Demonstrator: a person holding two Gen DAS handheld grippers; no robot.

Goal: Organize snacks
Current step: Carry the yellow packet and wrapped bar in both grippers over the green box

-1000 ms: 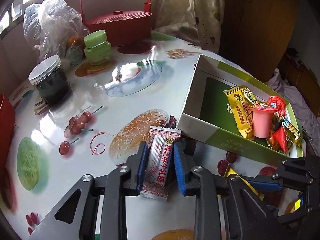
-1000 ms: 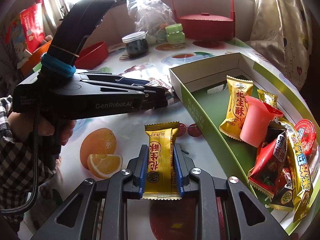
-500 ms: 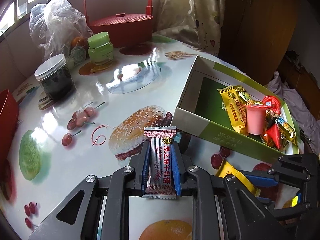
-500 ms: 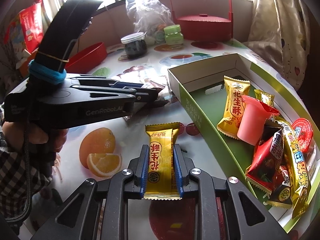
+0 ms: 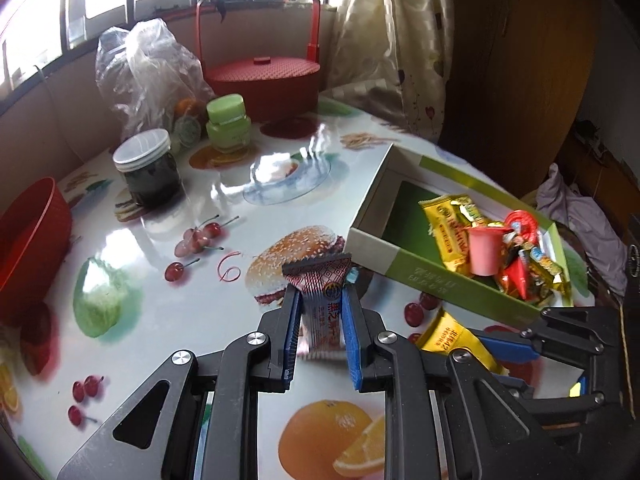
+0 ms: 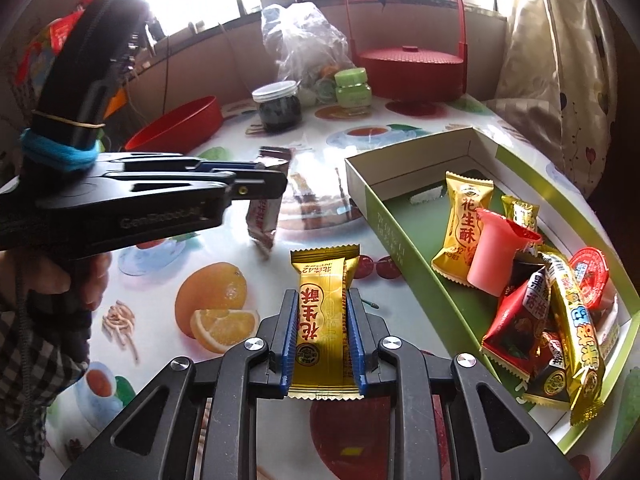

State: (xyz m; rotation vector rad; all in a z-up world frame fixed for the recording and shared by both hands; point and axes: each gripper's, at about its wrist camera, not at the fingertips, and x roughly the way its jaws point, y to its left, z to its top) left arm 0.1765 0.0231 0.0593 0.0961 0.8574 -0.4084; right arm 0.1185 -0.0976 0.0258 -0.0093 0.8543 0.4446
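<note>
Right wrist view: right gripper [image 6: 322, 330] jaws clamp the gold snack packet [image 6: 323, 312] lengthwise — the green box [image 6: 404, 240] lies to its right, nearer than for the left gripper [image 5: 320, 312], clamped on a maroon packet [image 5: 322, 300].

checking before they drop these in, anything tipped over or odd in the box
Yes: the pink cup lies tipped on its side among the wrappers in the green box. Nothing looks spilled.

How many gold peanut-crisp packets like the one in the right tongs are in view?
2 for certain: one gold peanut-crisp packet gripped by the right tongs above the table, another lying in the green box. The pile beside it may hide more.
</note>
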